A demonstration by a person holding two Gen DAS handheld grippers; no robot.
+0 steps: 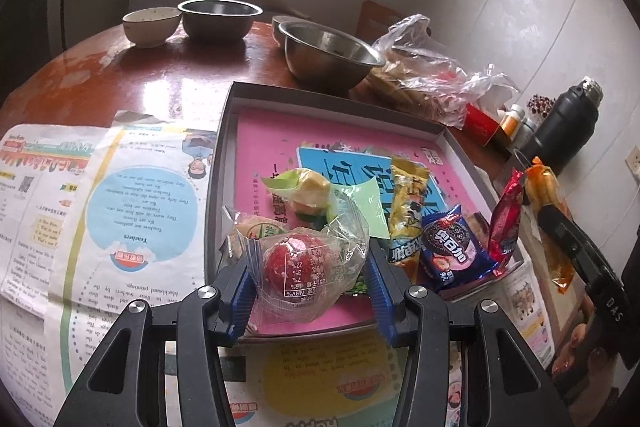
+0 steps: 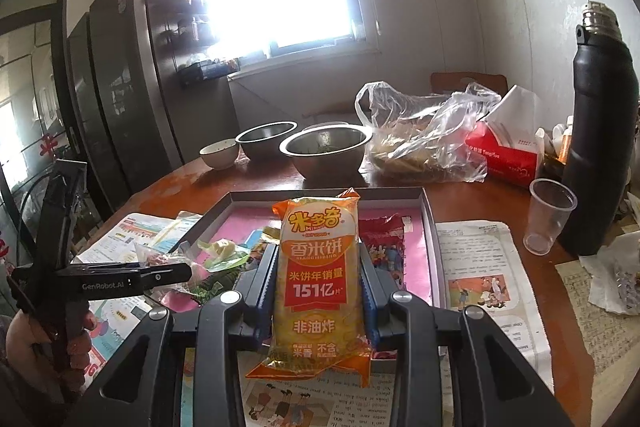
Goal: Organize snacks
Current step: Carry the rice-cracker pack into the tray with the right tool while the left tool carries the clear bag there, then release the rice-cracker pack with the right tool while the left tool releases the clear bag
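My left gripper point(image 1: 310, 277) is shut on a red ball-shaped snack in a clear wrapper point(image 1: 298, 267), held over the near edge of the grey box tray point(image 1: 224, 131) with a pink liner. In the tray lie a green-wrapped cake point(image 1: 306, 193), a yellow bar point(image 1: 406, 203), a blue cookie pack point(image 1: 452, 251) and a red pack point(image 1: 506, 223). My right gripper point(image 2: 318, 283) is shut on an orange and yellow rice cracker pack point(image 2: 316, 267), held upright above the tray's near edge point(image 2: 434, 239). The pack also shows in the left wrist view point(image 1: 546, 203).
Two steel bowls point(image 1: 330, 55) point(image 1: 218, 19) and a ceramic bowl point(image 1: 150, 25) stand at the back. A plastic bag of food point(image 2: 420, 131), red tissue box point(image 2: 504, 151), plastic cup point(image 2: 550, 215) and black flask point(image 2: 600, 127) stand on the right. Newspaper point(image 1: 100, 211) covers the table.
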